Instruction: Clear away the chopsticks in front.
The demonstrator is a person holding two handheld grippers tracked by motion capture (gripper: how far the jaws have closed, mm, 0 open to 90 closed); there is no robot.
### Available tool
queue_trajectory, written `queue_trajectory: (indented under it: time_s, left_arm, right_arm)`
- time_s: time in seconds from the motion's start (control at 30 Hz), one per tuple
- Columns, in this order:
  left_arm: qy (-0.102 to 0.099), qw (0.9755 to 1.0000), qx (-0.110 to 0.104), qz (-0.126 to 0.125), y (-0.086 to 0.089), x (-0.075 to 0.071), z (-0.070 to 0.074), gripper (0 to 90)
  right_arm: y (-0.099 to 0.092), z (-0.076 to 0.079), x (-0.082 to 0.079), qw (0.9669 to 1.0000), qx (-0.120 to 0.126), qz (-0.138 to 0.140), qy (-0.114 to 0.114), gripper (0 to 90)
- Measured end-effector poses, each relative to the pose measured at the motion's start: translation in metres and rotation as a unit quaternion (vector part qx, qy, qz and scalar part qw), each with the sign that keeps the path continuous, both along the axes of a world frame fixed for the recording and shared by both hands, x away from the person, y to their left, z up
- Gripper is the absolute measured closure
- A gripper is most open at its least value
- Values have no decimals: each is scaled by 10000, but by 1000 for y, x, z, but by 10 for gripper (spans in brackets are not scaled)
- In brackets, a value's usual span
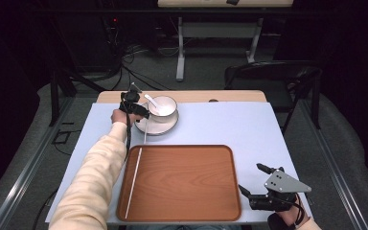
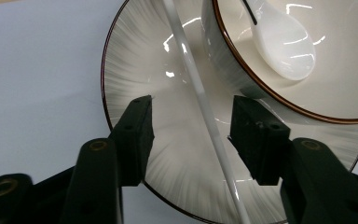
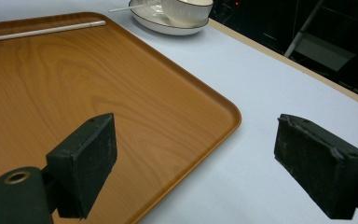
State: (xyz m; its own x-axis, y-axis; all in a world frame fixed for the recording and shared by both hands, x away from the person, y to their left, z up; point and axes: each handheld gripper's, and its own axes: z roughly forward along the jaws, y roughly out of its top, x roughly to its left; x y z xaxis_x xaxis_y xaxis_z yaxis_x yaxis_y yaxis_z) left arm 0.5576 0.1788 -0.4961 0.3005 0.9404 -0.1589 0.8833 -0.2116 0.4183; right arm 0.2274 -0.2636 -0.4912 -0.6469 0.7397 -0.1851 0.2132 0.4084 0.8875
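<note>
Left gripper (image 2: 191,128) jaws stand apart astride a white chopstick (image 2: 200,93) lying on the plate (image 2: 135,70), not gripping. Right gripper (image 3: 196,163) is wide open, empty, beside the tray (image 3: 121,93).

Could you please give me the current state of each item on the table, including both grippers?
Left gripper: open, fingers astride a chopstick.
Right gripper: open, empty.
Plate: upright, carrying the bowl.
Bowl: upright, holds a white spoon.
Plate chopstick: lying across the plate.
Tray: flat, one chopstick inside along its left edge.
</note>
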Motion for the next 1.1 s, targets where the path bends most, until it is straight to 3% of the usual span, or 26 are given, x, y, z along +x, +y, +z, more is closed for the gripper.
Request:
queue_trajectory:
  time_s: [0.43, 1.0, 1.1]
  left_arm:
    - [168, 9997, 13, 183, 0, 7, -14, 624]
    - [143, 9991, 154, 370, 7, 10, -18, 836]
    - [146, 9991, 192, 362, 8, 10, -18, 839]
  right_arm:
    - [0, 0, 0, 10000, -5, 2, 4, 127]
    - [0, 0, 0, 10000, 13, -5, -1, 127]
    - [0, 0, 0, 10000, 12, -3, -6, 127]
